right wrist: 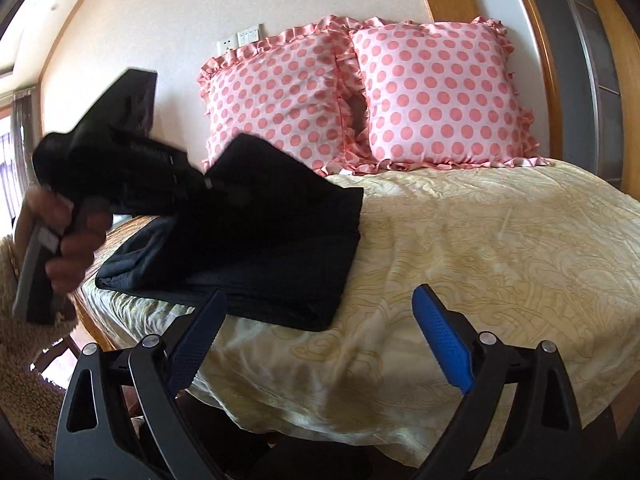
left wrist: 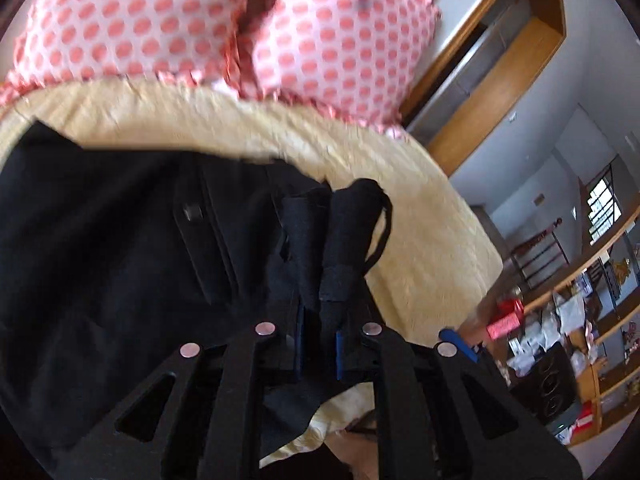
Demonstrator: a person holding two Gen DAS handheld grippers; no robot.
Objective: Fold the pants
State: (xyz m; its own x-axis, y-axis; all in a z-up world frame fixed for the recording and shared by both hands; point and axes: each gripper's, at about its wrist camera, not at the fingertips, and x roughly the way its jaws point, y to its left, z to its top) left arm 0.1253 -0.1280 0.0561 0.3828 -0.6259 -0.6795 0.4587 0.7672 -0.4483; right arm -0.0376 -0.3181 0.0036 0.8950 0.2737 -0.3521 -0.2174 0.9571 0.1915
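Black pants (right wrist: 272,248) lie folded on bed (right wrist: 480,240); left claw (left wrist: 332,216) clenched on waistband, right claw (right wrist: 316,344) released; lay it flat, edges aligned.

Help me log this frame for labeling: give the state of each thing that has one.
pants: folded, lying on the bedspread, one end lifted
left gripper: shut on pants
right gripper: open, holding nothing
pillows: upright against the wall
bedspread: spread, wrinkled

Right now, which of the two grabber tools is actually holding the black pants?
The left gripper: it is shut on a bunched fold of the black pants. The right gripper is wide open, gripping nothing, above the yellow bedspread.
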